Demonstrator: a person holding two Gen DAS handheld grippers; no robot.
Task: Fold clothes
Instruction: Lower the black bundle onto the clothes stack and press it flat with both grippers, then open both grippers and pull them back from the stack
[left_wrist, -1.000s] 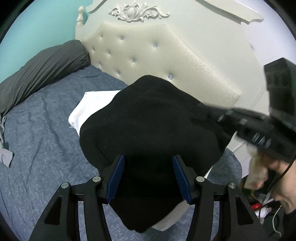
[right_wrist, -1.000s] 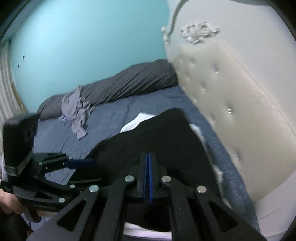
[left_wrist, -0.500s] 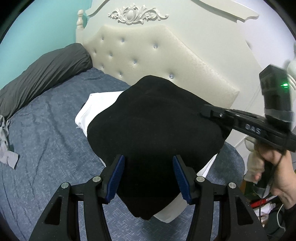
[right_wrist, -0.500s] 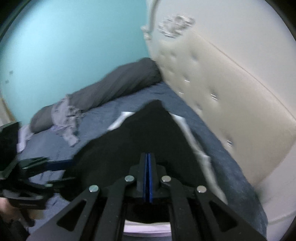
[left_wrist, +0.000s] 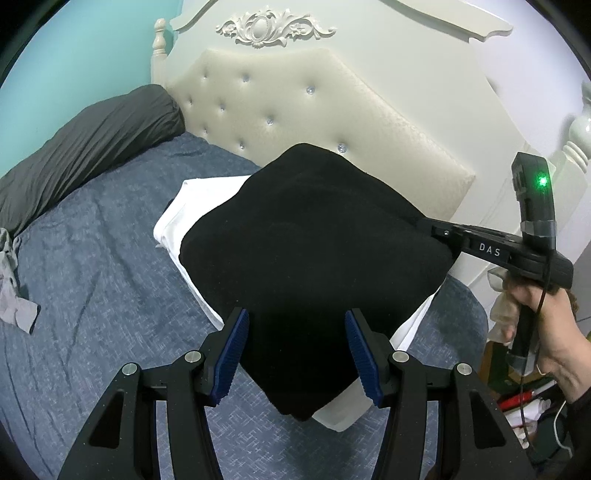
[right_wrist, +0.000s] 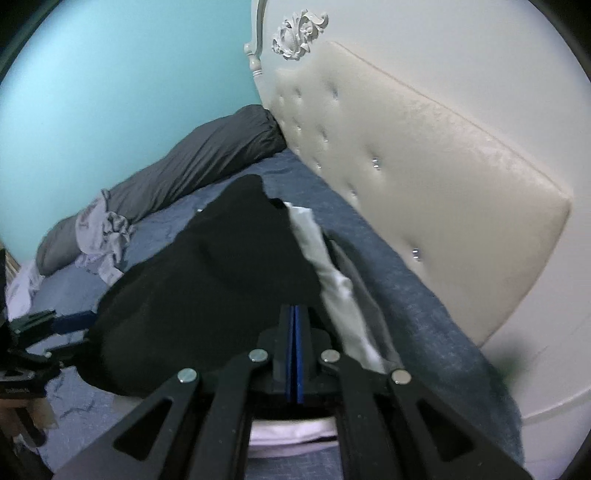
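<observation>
surface: bed (left_wrist: 92, 295), blue cover | on it: white folded cloth (left_wrist: 192, 206), grey pillow (left_wrist: 85, 151), grey garment (left_wrist: 11, 288)

Left hand-held gripper (left_wrist: 295, 354) sits half open, pointing down. Right hand-held gripper (right_wrist: 294, 354) at its 3 o'clock is pinched closed, hand (left_wrist: 543, 325) wrapping its grip.

Folded black garment (left_wrist: 314, 266) sits skewed on top of a folded white garment (left_wrist: 195, 206), both flat on the blue bed (left_wrist: 92, 295) near the headboard (left_wrist: 295, 110).
</observation>
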